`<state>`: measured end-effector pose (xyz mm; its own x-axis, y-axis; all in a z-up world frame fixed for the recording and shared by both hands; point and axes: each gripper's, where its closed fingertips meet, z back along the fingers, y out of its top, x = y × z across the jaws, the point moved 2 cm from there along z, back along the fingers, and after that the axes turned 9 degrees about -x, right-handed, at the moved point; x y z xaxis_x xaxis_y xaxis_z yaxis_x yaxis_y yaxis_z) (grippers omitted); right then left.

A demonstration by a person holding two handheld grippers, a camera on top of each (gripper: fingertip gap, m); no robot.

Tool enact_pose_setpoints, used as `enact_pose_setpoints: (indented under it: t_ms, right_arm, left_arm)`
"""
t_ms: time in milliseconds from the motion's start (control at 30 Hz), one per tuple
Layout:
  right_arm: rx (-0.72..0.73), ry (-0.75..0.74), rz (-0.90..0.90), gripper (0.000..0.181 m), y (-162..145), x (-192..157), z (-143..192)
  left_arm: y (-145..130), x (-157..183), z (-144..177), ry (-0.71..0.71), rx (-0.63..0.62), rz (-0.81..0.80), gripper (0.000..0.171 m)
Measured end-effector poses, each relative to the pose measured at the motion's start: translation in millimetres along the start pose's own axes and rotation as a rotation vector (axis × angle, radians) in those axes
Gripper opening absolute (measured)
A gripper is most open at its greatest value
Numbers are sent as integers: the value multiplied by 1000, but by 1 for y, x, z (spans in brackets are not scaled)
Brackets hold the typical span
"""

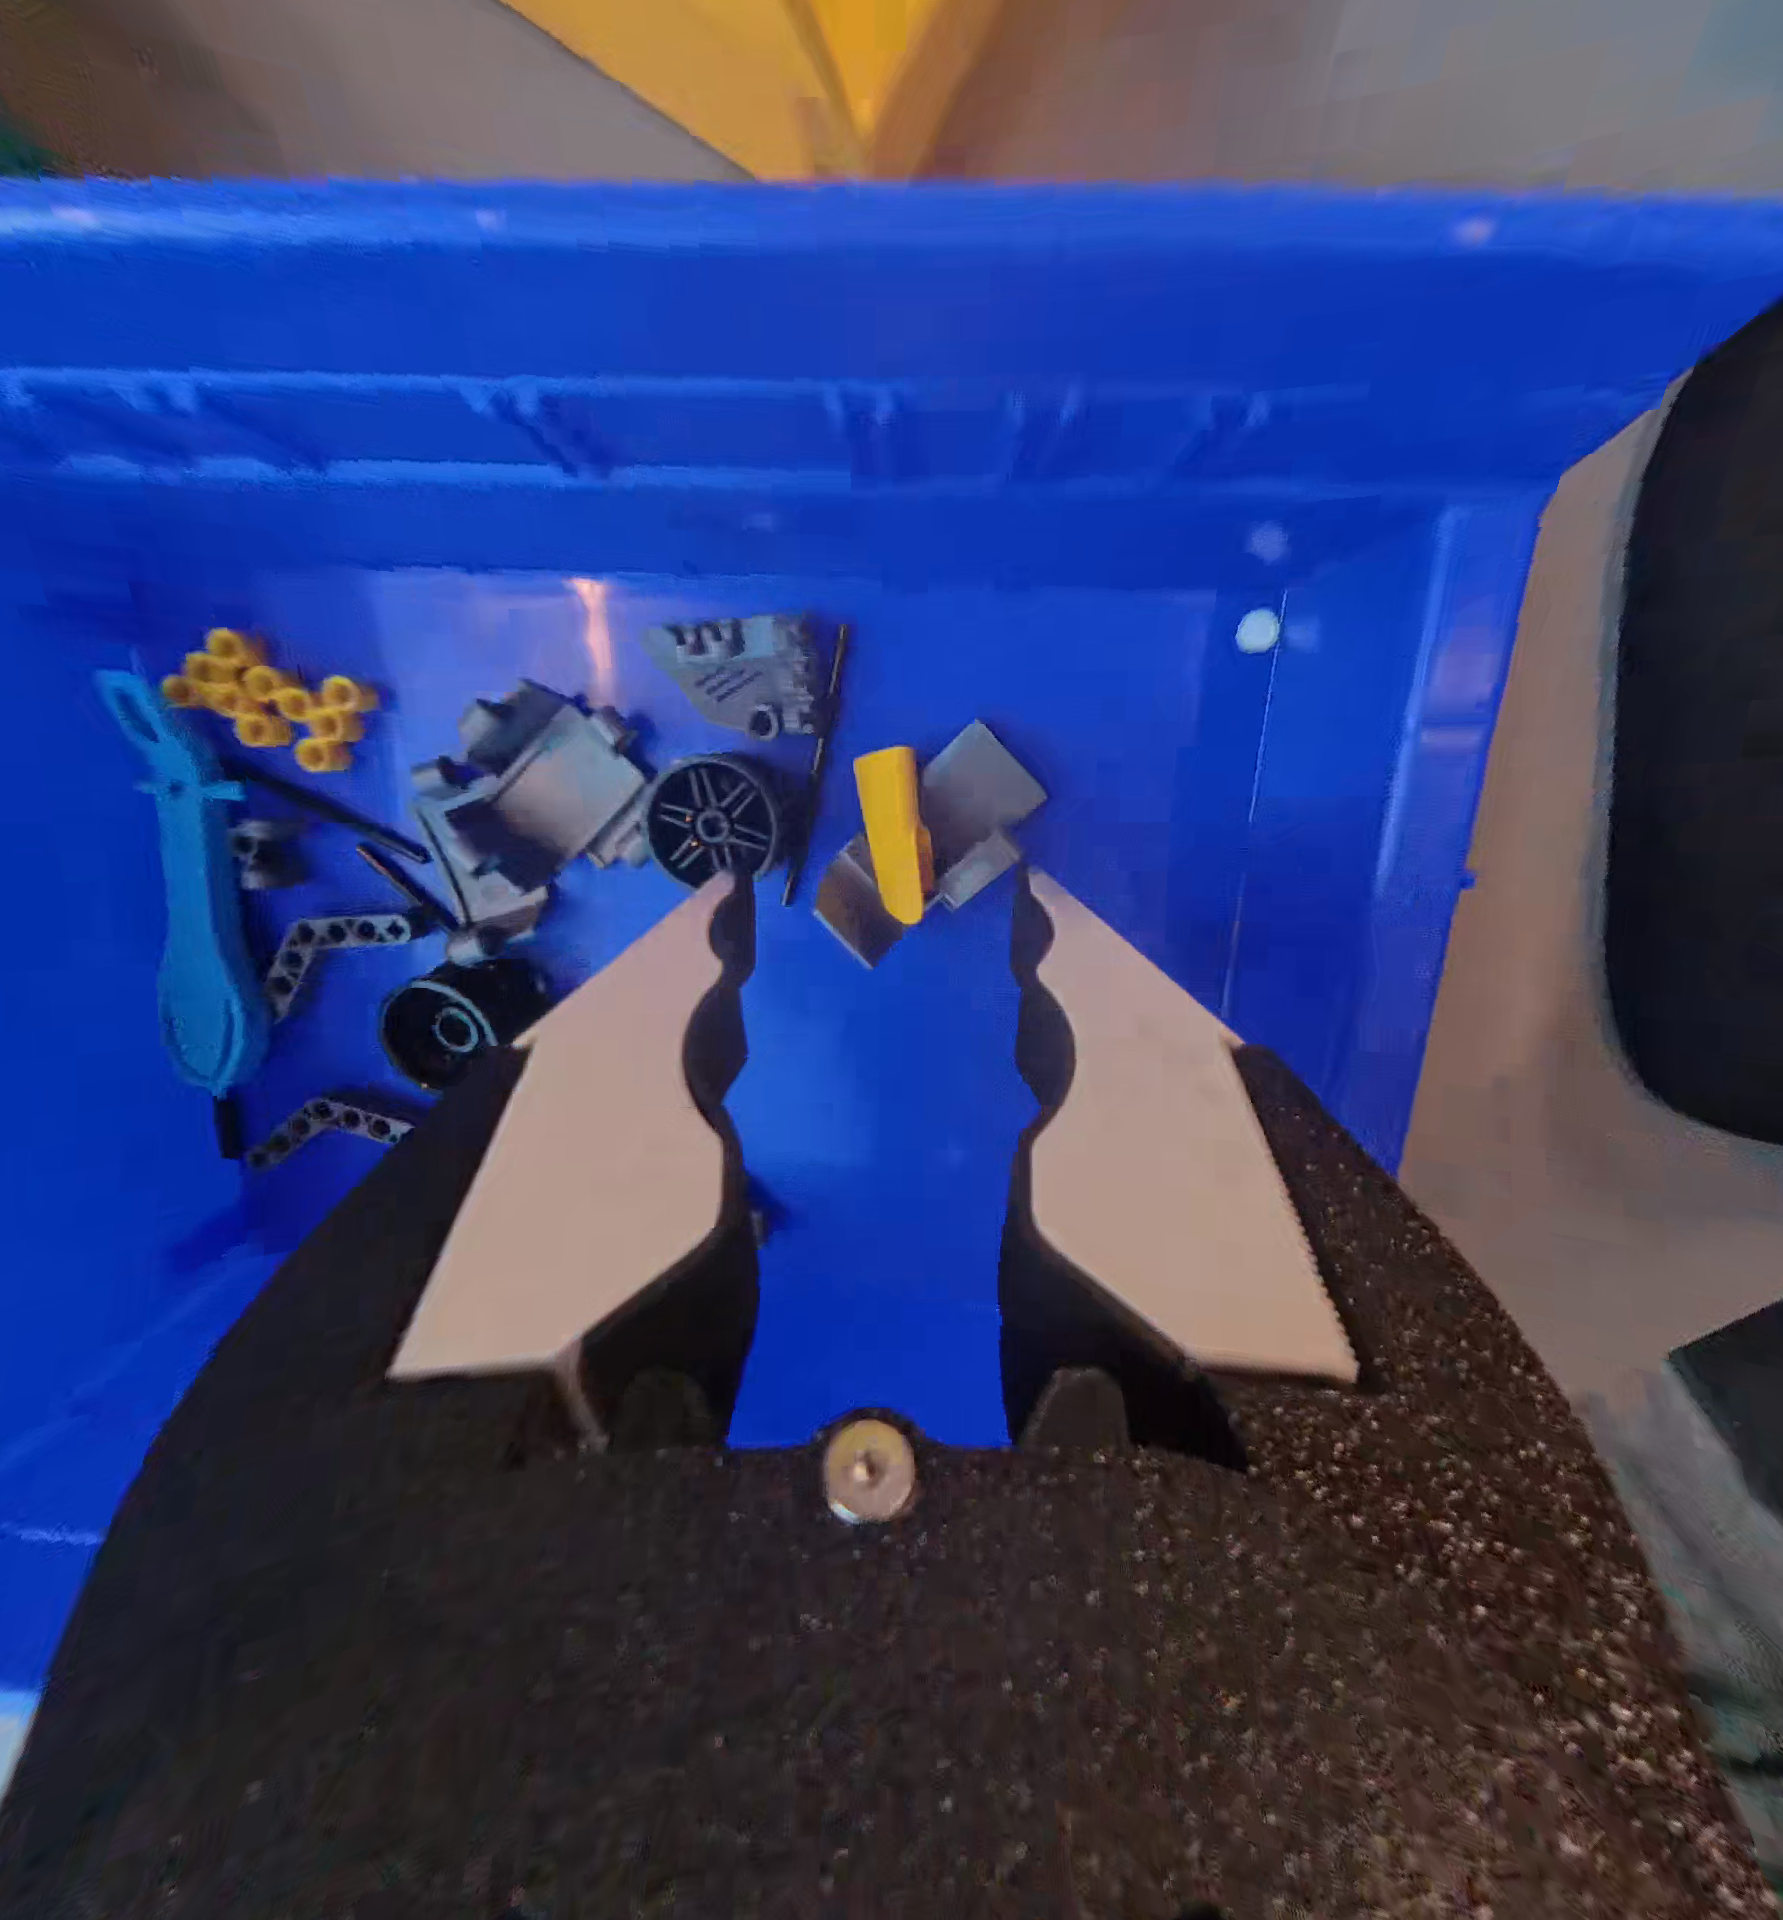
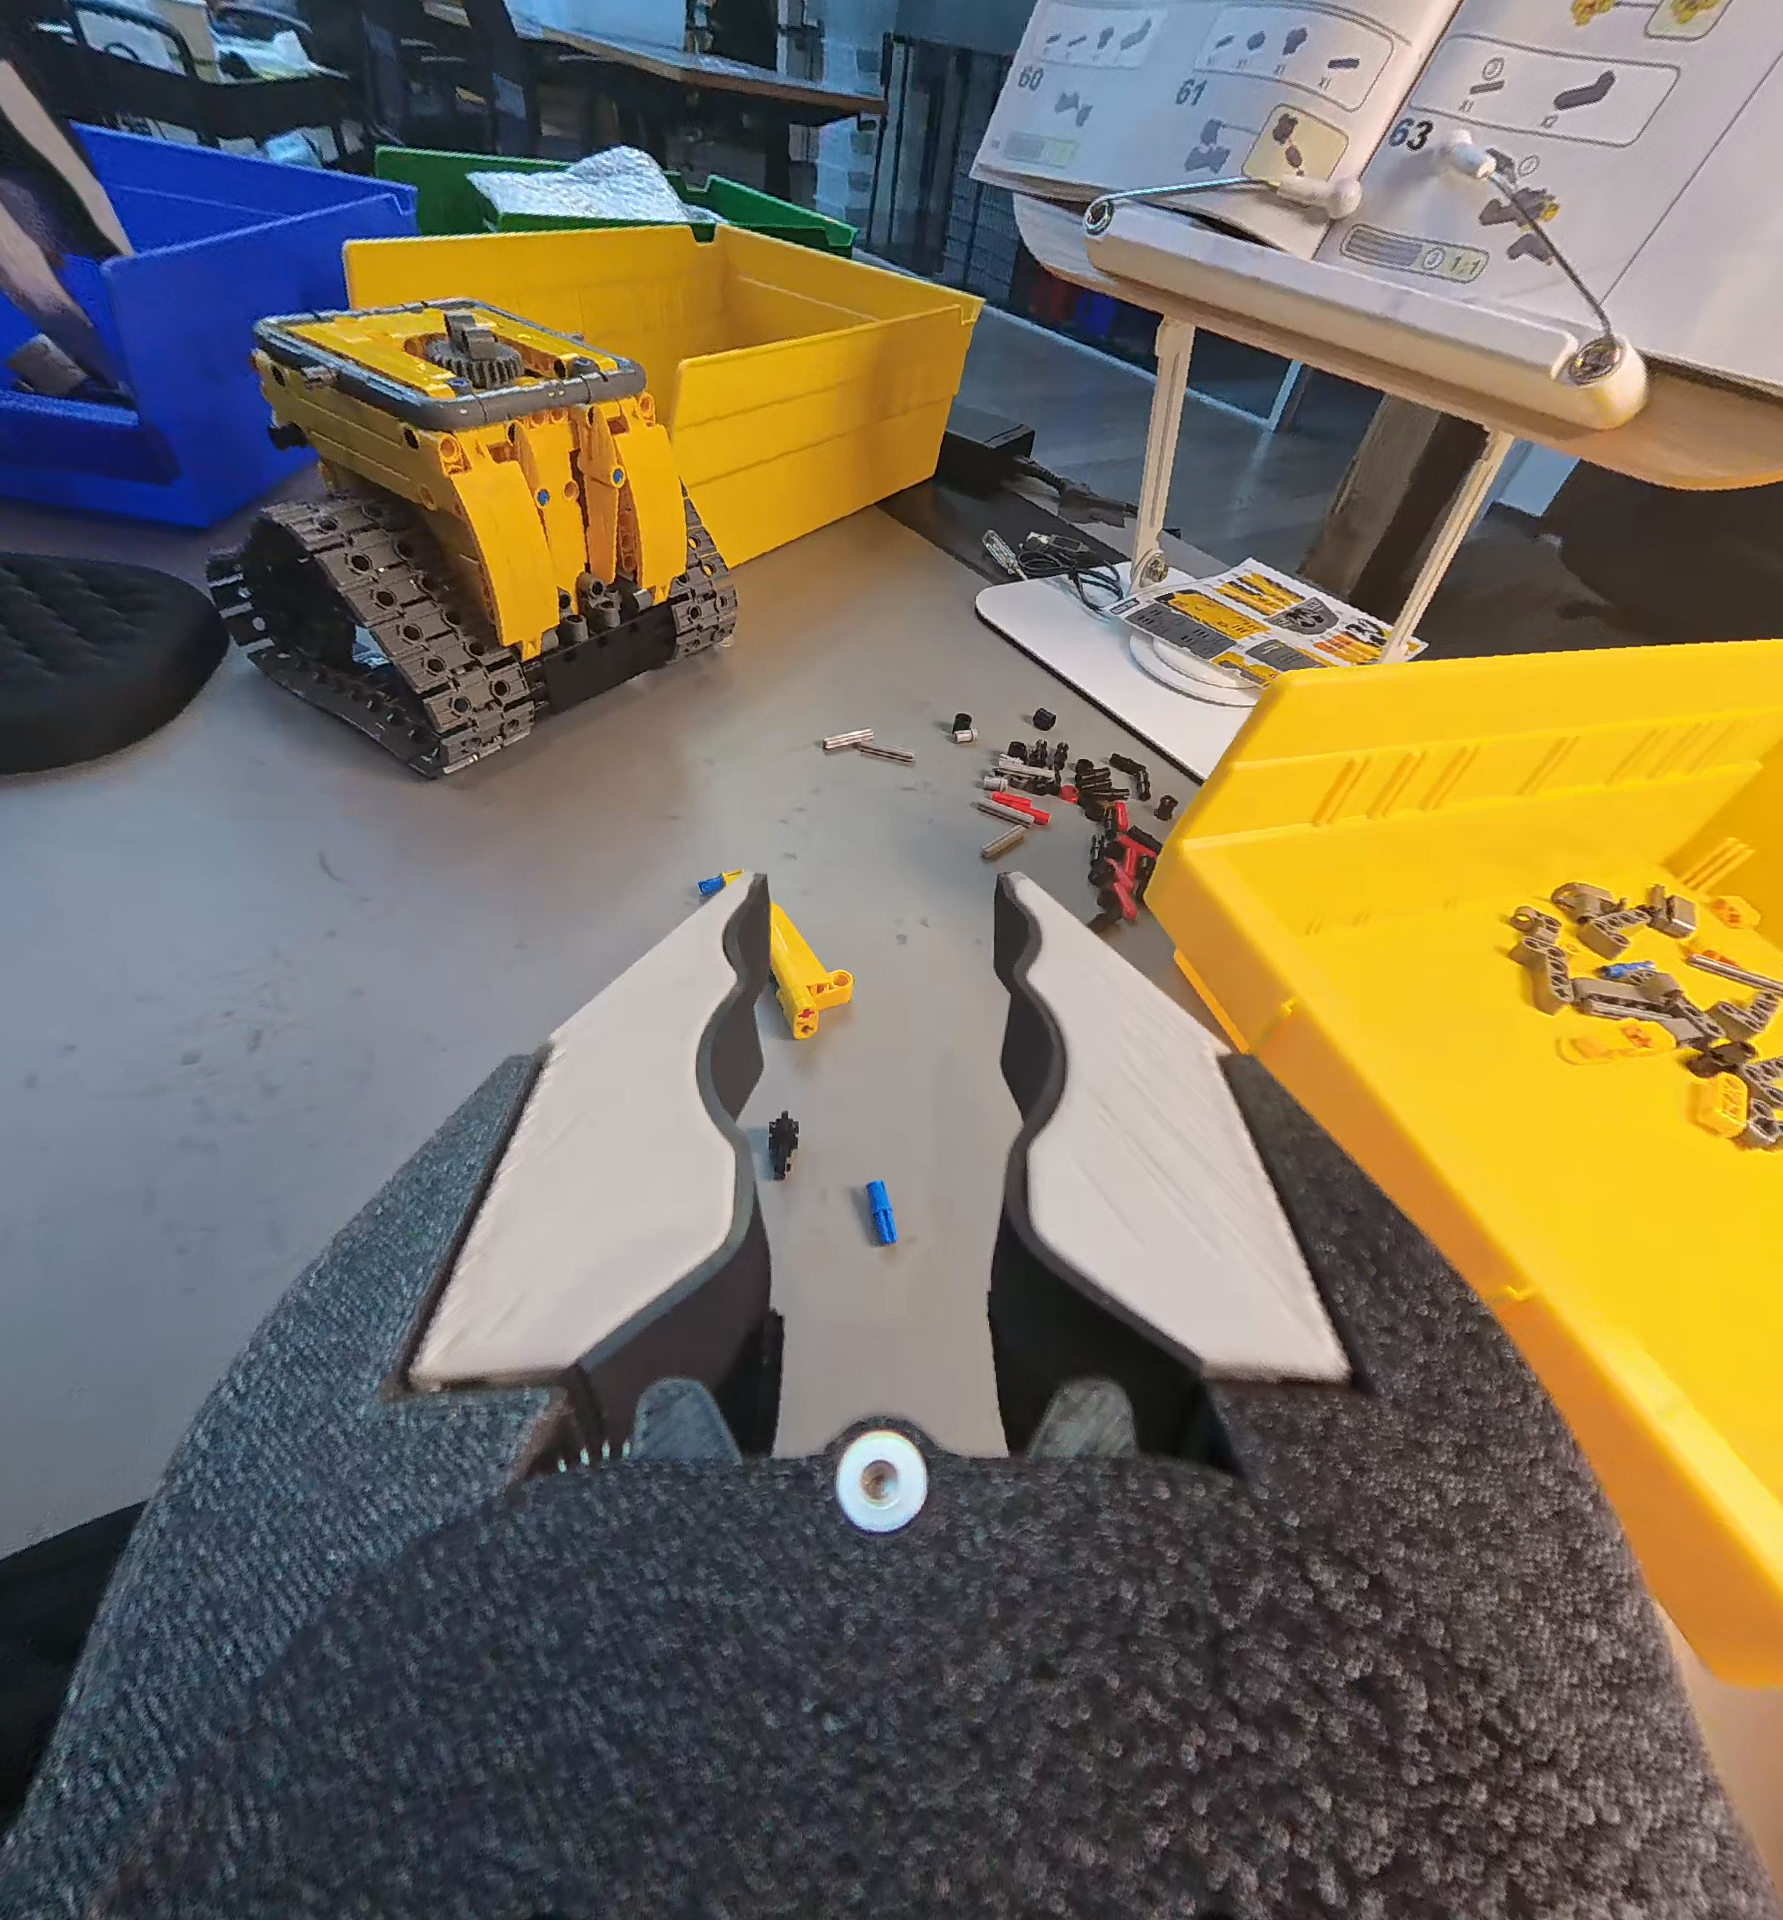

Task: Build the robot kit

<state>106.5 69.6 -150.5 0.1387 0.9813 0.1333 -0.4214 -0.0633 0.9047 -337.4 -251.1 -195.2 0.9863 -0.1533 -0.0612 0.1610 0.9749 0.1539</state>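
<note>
Blue bin point(image 1: 970, 312) floor: left gripper point(image 1: 879, 883) held apart, nearest a yellow piece point(image 1: 889, 831). Grey table point(image 2: 243, 987): right gripper point(image 2: 879, 894) apart over a yellow connector point(image 2: 806, 982).

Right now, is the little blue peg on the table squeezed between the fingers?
No, the blue peg lies loose on the grey table, in the open gap of the right gripper, touching neither of its fingers.

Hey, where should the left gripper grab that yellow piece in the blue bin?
Probably its upper half: the yellow piece leans on grey panels lower down. Bring the open left gripper straight in, fingers pinching its narrow sides.
</note>
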Motion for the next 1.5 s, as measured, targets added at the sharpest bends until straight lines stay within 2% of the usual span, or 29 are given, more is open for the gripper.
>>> enact_pose_setpoints:
  t_ms: [100, 200, 400, 633, 767, 833, 1000, 1167, 1267, 1367, 1433, 1500]
  right_arm:
    - [-29, -8, 15, 43, -4, -2, -2]
    - [-47, -12, 26, 42, -9, -3, -4]
    - [-60, -10, 17, 41, -15, -5, -7]
    - [-70, -2, 19, 41, -17, -7, -10]
    - [-73, 3, 25, 41, -17, -10, -12]
    - [-78, -3, 40, 40, -17, -11, -10]
    - [-72, -27, 45, 40, -16, -8, -2]
    - [-66, -37, 32, 39, -19, -6, 1]
    - [-50, -41, 46, 39, -14, -8, 6]
    - [-20, -25, 75, 40, -6, -17, 10]
    - [3, 14, 117, 41, 3, -32, 11]
    - [38, 69, 181, 42, 17, -54, 9]
  left_arm:
    - [-3, 8, -23, 21, -112, -108, 38]
    - [4, 4, -26, 31, -93, -104, 22]
    - [2, 1, -30, -8, -103, -91, 13]
    - [26, 16, -11, -29, 12, -134, 23]
    - [32, 23, -27, -28, -20, -170, 46]
    - [35, 26, -35, -57, -21, -156, 52]
    - [39, 29, -42, -84, -17, -155, 39]
    - [31, 25, -32, -21, -34, -162, 39]
    - [27, 21, -1, 26, 28, -130, 39]
    - [36, 27, 46, 53, 195, -91, 39]
    - [57, 54, 78, -20, 385, -100, 39]
    - [84, 102, 103, -188, 590, -142, 39]
